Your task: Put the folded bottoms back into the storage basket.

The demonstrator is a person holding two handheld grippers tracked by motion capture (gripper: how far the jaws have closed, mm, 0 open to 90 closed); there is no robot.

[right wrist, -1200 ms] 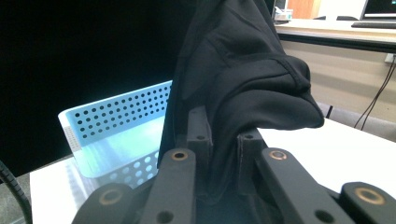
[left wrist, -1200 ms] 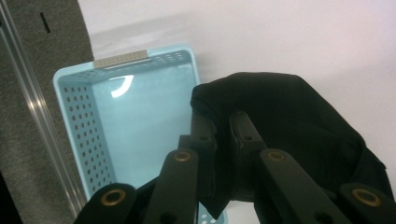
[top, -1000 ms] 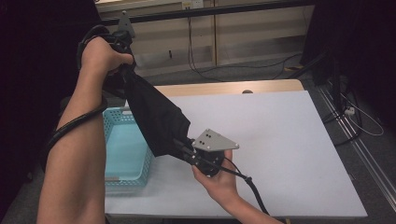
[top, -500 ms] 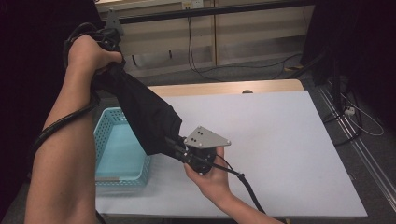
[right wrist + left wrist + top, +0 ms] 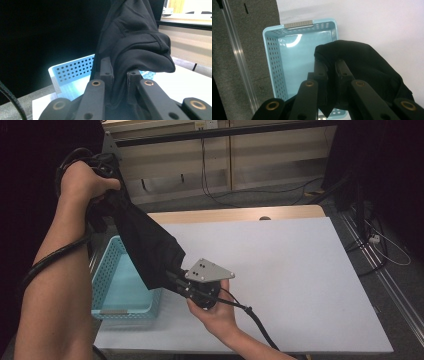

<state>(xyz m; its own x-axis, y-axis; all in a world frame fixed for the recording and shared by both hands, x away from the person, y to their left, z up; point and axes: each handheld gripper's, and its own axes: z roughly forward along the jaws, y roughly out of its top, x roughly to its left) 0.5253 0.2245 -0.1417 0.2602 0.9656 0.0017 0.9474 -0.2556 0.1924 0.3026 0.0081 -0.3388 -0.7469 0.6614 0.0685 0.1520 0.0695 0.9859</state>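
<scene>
Black garment [image 5: 147, 247] hangs stretched between both grippers, above the light blue basket [image 5: 112, 290] at 9 o'clock on the white table [image 5: 300, 285]. Left gripper [image 5: 107, 175], raised at 11 o'clock, is clamped on the cloth's top end. Right gripper [image 5: 175, 277], low near centre, pinches its bottom end, jaws clenched on fabric.

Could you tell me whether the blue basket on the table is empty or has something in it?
Empty: the blue basket shows a bare floor; the black garment hangs above it, clamped between the left gripper and right gripper.
</scene>
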